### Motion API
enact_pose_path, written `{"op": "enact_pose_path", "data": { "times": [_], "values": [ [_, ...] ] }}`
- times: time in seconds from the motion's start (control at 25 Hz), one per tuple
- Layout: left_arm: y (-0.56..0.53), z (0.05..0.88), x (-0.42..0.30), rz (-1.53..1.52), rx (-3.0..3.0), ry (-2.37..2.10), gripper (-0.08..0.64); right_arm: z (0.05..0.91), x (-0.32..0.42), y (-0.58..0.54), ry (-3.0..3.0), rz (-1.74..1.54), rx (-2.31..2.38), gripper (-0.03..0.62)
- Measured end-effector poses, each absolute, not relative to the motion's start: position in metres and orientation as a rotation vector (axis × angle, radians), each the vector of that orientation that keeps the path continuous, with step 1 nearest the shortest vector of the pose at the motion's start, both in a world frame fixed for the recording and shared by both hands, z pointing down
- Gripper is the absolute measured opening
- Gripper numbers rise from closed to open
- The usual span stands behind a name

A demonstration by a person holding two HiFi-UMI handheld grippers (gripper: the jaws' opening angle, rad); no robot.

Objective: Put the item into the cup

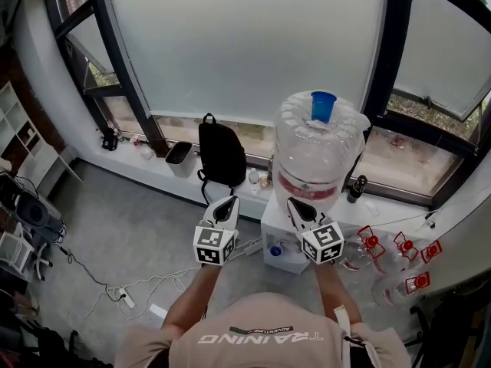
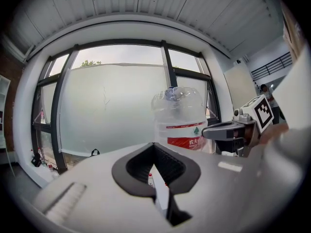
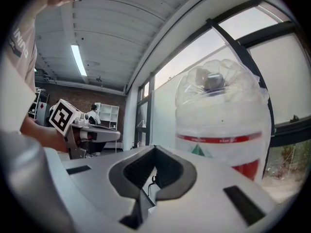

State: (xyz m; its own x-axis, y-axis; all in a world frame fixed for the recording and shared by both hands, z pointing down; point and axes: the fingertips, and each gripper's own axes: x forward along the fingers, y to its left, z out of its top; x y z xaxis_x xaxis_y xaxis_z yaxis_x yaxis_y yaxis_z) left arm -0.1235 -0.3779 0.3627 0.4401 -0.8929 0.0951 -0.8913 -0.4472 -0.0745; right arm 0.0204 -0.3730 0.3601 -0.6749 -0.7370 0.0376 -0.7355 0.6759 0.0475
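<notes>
A blue cup (image 1: 323,106) stands on top of the big clear water jug (image 1: 316,156), which sits on a white dispenser (image 1: 285,240). The cup shows dimly through the jug in the left gripper view (image 2: 170,94) and in the right gripper view (image 3: 212,80). My left gripper (image 1: 225,205) and right gripper (image 1: 298,207) are held side by side in the air, just short of the jug and below the cup. Both point at the jug. The left gripper (image 2: 154,152) is shut with nothing in it. My right gripper (image 3: 155,154) is likewise shut and empty. No loose item shows.
A black backpack (image 1: 221,154) and a dark bin (image 1: 179,152) lean against the window wall at the left. Empty red-capped jugs (image 1: 399,251) lie right of the dispenser, with a dark bottle (image 1: 355,188) on the sill. Cables and a power strip (image 1: 123,296) lie on the floor.
</notes>
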Motion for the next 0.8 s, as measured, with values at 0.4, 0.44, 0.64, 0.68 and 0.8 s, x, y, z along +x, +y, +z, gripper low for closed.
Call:
{"op": "enact_pose_path", "data": {
  "times": [0.4,0.44,0.64,0.68,0.8],
  "values": [
    [-0.375,0.377,-0.119,-0.175,-2.678,1.649,0.008,0.364,0.006,-0.365,-2.774,-0.152,1.169,0.011],
    [-0.374,0.378,-0.118,-0.175,-2.683,1.644,0.008,0.364,0.005,-0.366,-2.771,-0.159,1.168,0.011],
    [-0.372,0.383,-0.119,-0.208,-2.695,1.612,0.008,0.363,0.002,-0.366,-2.770,-0.175,1.161,0.011],
    [-0.372,0.382,-0.120,-0.208,-2.694,1.613,0.008,0.363,0.001,-0.365,-2.770,-0.174,1.157,0.011],
    [-0.374,0.377,-0.120,-0.188,-2.687,1.616,0.008,0.367,-0.002,-0.366,-2.770,-0.166,1.135,0.011]
  ]
}}
